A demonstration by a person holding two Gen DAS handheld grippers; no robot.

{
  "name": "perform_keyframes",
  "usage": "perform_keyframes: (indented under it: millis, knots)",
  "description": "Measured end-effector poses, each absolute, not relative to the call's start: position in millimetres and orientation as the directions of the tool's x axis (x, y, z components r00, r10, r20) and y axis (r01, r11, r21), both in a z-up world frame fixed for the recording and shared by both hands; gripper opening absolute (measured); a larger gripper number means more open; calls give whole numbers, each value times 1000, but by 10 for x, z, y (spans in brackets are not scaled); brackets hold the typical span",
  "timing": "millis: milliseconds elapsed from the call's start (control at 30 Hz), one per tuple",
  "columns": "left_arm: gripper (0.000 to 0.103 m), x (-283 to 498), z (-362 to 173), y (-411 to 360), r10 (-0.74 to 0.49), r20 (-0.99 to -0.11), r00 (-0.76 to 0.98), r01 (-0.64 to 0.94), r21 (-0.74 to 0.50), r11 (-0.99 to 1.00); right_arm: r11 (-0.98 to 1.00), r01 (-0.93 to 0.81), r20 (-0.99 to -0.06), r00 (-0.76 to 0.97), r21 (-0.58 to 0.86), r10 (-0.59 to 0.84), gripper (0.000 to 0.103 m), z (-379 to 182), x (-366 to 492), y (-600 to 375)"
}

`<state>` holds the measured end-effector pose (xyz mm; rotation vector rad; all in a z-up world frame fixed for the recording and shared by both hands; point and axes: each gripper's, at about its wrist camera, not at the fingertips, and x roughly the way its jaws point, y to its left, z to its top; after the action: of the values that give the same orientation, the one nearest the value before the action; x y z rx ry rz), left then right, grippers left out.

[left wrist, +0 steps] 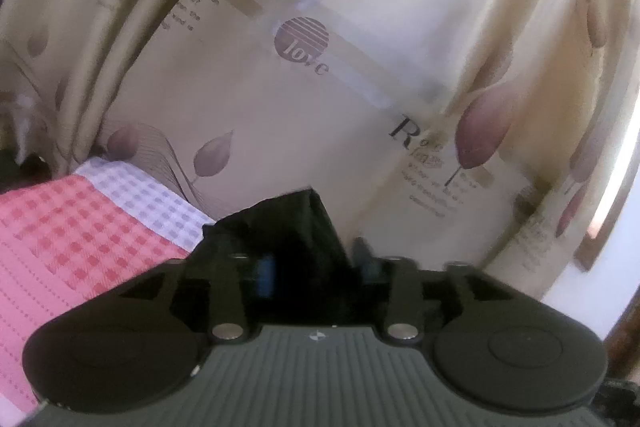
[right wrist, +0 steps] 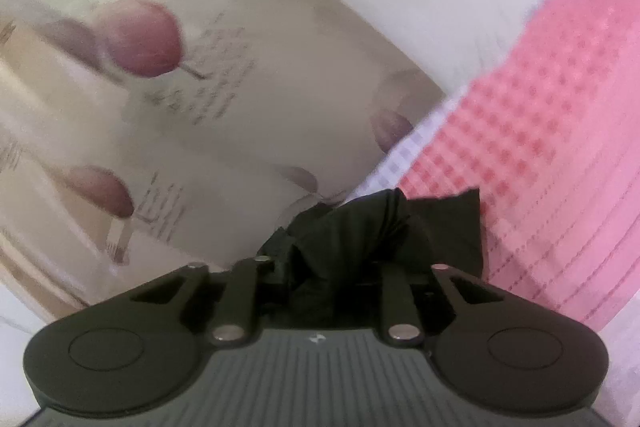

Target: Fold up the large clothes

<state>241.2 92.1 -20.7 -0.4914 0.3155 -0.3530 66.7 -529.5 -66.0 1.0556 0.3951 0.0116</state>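
Black garment (left wrist: pixel 296 227) cloth is bunching between both my tools, the left gripper (left wrist: pixel 308 263) and right gripper (right wrist: pixel 340 267) each clamping a corner above the pink checked bedspread (left wrist: pixel 72 235), probably for folding.

The word "love" is printed beneath a striped purple disc (left wrist: pixel 301 38) on the cream curtain (left wrist: pixel 360 7). A large letter "R" (left wrist: pixel 402 131) is printed lower right. Smaller printed lines are blurred beyond reading in both views.
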Motion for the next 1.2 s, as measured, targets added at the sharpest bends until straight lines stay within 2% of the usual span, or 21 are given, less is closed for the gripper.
perform_keyframes:
  millis: [33, 67, 100, 133, 167, 300, 367, 433, 500, 567, 700, 833, 900, 967, 1067, 1133, 1200]
  knots:
    - [91, 2400, -220, 900, -366, -209, 907, 228, -488, 843, 490, 177, -303, 934, 854, 190, 41, -687, 674, -5310]
    - [100, 2374, -222, 881, -326, -201, 924, 201, -472, 859, 486, 182, -299, 938, 855, 175, 48, -697, 665, -5316]
    - [102, 2332, -225, 875, -283, -182, 942, 172, -460, 871, 486, 188, -297, 942, 853, 156, 69, -688, 643, -5316]
    - [103, 2301, -230, 889, -268, -160, 950, 170, -454, 874, 486, 190, -289, 948, 853, 135, 86, -673, 597, -5316]
    - [103, 2299, -233, 906, -278, -159, 947, 179, -457, 871, 490, 187, -276, 954, 851, 116, 88, -651, 546, -5315]
    - [99, 2260, -260, 941, -302, -184, 935, 186, -472, 862, 578, 171, -265, 961, 798, 82, 87, -504, 386, -5224]
    - [87, 2216, -284, 927, -330, -192, 924, 212, -463, 861, 652, 141, -274, 956, 745, 106, 86, -412, 360, -5078]
    - [48, 2200, -316, 869, -369, -232, 900, 239, -444, 864, 745, 113, -312, 941, 657, 132, 71, -328, 392, -4857]
    - [33, 2216, -351, 784, -410, -285, 866, 270, -425, 864, 835, 83, -360, 922, 545, 144, 66, -259, 465, -4606]
    - [33, 2231, -361, 685, -448, -299, 843, 311, -407, 859, 914, 54, -403, 907, 403, 124, 61, -192, 574, -4339]
    - [32, 2325, -208, 352, -561, -277, 780, 456, -363, 813, 971, 24, -436, 896, 237, 84, 60, -116, 881, -4060]
    - [32, 2634, -196, -60, -609, -363, 706, 525, -310, 793, 989, 46, -484, 875, 142, 29, 57, -147, 1250, -4032]
    - [32, 2866, -303, -163, -586, -426, 689, 497, -311, 810, 991, 72, -523, 853, 113, -2, 54, -223, 1399, -4099]
    - [32, 3112, -484, -133, -556, -496, 667, 424, -362, 830, 991, 100, -565, 825, 86, -34, 51, -333, 1501, -4171]
    - [32, 3324, -764, 13, -480, -561, 674, 307, -378, 873, 988, 141, -637, 768, 68, -65, 46, -543, 1606, -4341]
    - [12, 3388, -888, 96, -447, -580, 681, 266, -372, 889, 983, 168, -664, 744, 71, -79, 43, -663, 1639, -4433]
    - [11, 3441, -1004, 183, -441, -598, 669, 222, -406, 887, 977, 191, -690, 720, 98, -72, 43, -770, 1653, -4502]
